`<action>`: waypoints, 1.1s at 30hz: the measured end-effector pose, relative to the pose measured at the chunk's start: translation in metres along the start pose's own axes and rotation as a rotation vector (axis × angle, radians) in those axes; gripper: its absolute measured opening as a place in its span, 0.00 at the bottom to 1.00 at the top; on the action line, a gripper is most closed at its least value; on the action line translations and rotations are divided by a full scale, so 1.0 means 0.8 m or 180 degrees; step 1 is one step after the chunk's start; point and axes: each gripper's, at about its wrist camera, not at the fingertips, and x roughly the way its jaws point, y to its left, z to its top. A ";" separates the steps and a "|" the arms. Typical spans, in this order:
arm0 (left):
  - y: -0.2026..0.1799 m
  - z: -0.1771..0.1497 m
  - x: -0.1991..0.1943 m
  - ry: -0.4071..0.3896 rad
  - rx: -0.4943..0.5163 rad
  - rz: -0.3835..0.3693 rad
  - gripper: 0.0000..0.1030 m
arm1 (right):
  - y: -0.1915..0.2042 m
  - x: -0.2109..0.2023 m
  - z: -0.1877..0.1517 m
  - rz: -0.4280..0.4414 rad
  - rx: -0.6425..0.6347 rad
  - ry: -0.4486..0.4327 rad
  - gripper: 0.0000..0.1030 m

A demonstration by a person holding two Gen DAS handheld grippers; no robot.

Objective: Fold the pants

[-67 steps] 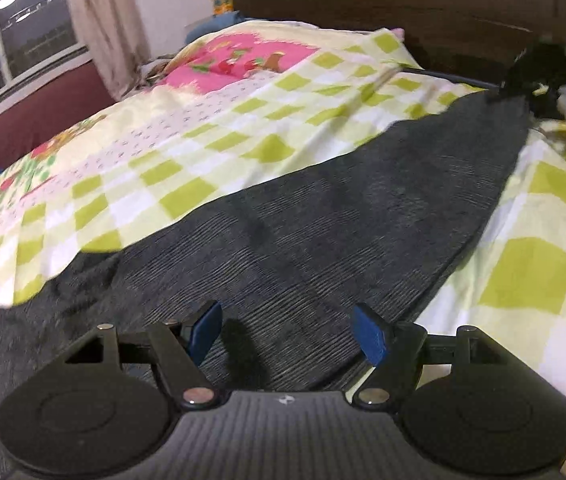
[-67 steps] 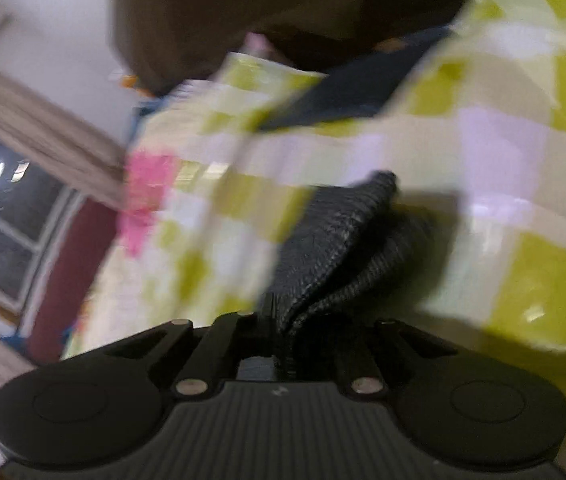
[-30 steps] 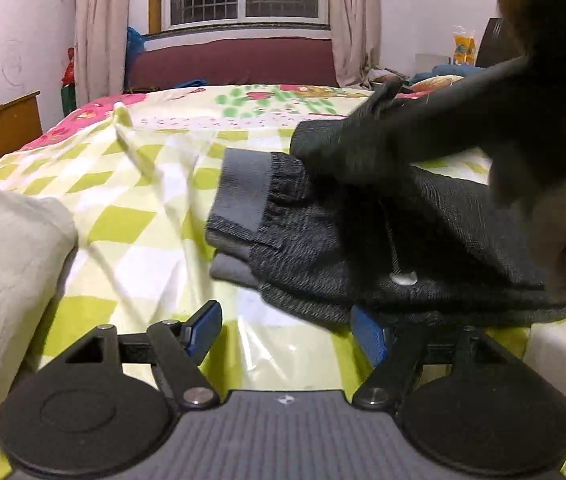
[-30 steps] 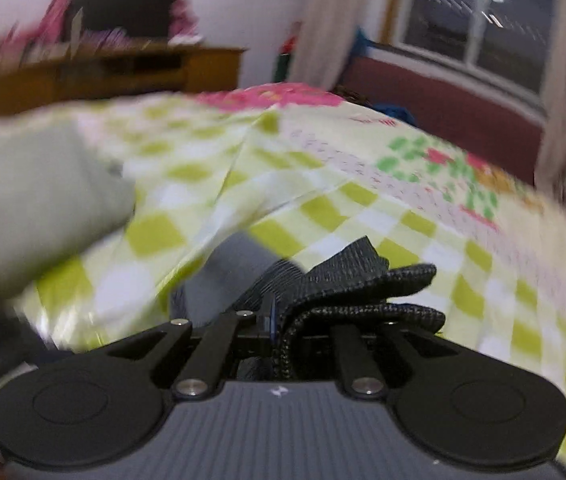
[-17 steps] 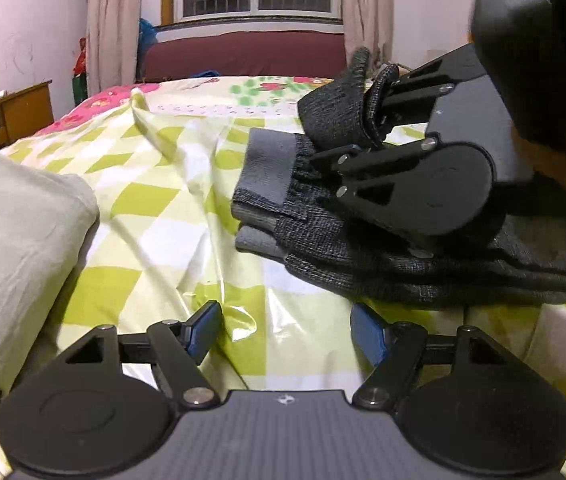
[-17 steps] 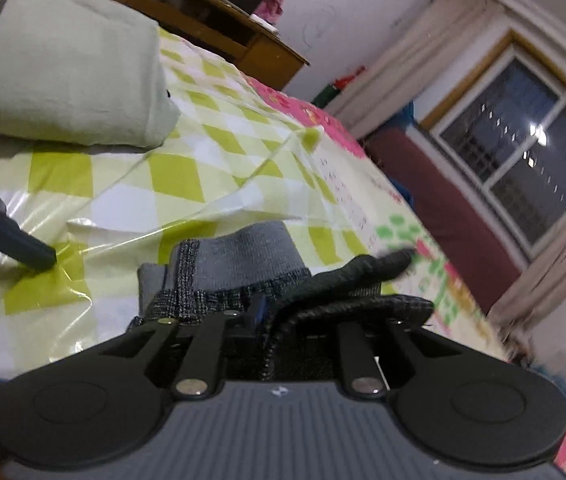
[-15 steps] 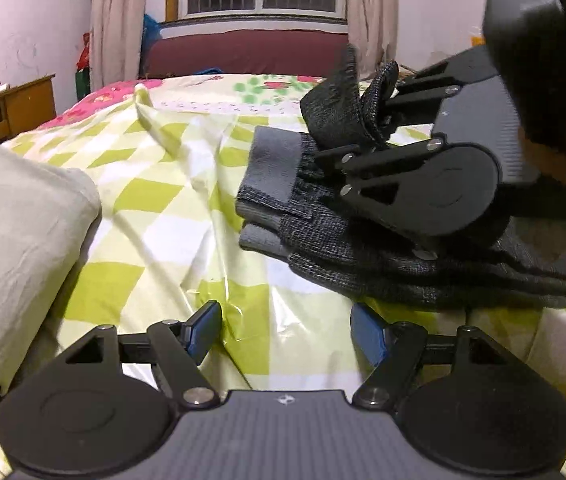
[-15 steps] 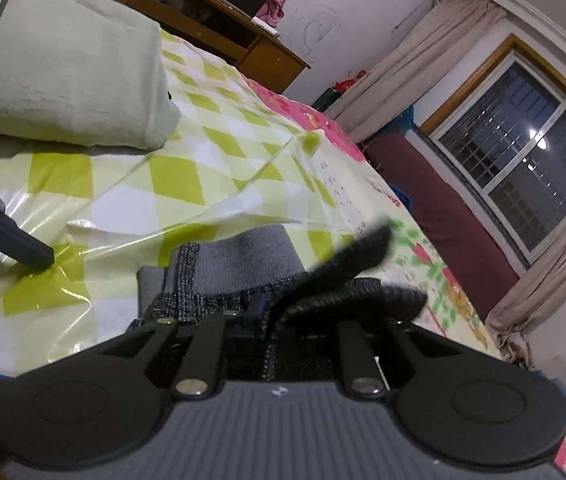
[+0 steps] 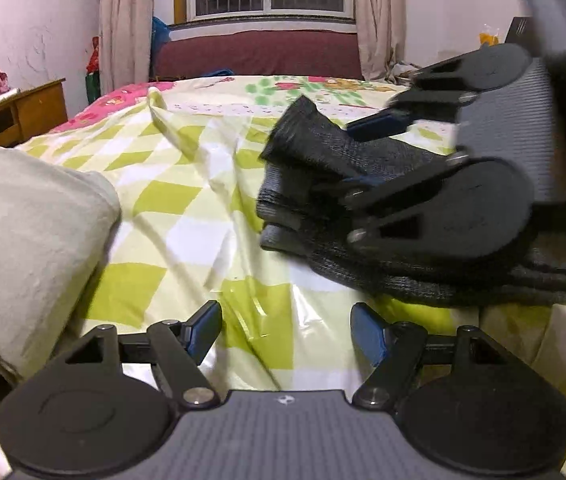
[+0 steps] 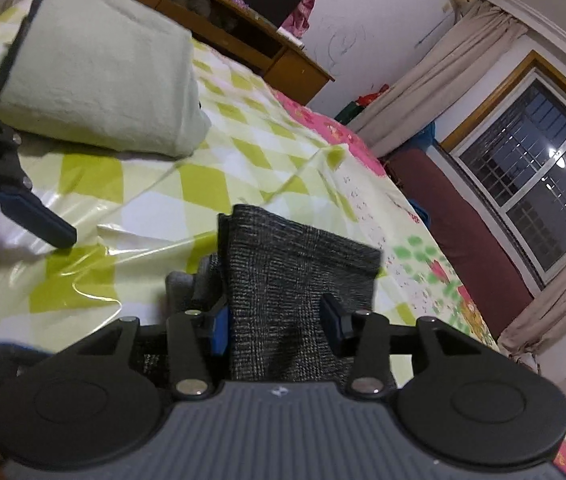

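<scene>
No words, numbers or brand names can be read anywhere in this bedroom. The only sign is a small pale emblem moulded into the ribbed grey body of the left gripper [image 9: 285, 330] and of the right gripper [image 10: 279, 322], too small to make out as lettering.
</scene>
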 end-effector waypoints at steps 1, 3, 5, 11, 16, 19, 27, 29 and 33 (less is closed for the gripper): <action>0.003 0.000 -0.002 -0.0005 -0.0003 0.0020 0.82 | -0.008 -0.009 -0.004 0.0035 0.0090 0.0009 0.43; 0.008 0.004 -0.009 -0.0039 -0.0034 0.0066 0.82 | -0.031 -0.030 -0.017 0.0069 0.0335 0.0053 0.44; 0.009 0.013 -0.022 -0.0167 -0.0057 0.0091 0.82 | -0.059 -0.055 -0.037 0.0058 0.0640 0.0141 0.46; -0.022 0.067 -0.058 -0.0733 0.0173 -0.0003 0.84 | -0.142 -0.136 -0.126 -0.0045 0.1723 0.0494 0.47; -0.075 0.097 -0.019 -0.0774 0.0517 -0.0284 0.87 | -0.199 -0.164 -0.232 -0.0504 0.2688 0.0923 0.49; -0.109 0.096 0.036 -0.0509 0.0720 -0.0403 0.87 | -0.223 -0.166 -0.308 -0.0410 0.3543 0.1003 0.49; -0.153 0.086 0.104 0.0102 0.0997 -0.0185 0.88 | -0.246 -0.157 -0.416 0.0598 0.4988 0.0562 0.51; -0.160 0.088 0.105 0.0135 0.1058 -0.0190 0.88 | -0.248 -0.156 -0.423 0.0838 0.5079 0.0447 0.51; -0.180 0.087 0.103 0.0116 0.1217 -0.0208 0.88 | -0.258 -0.124 -0.451 0.1292 0.5456 0.0386 0.51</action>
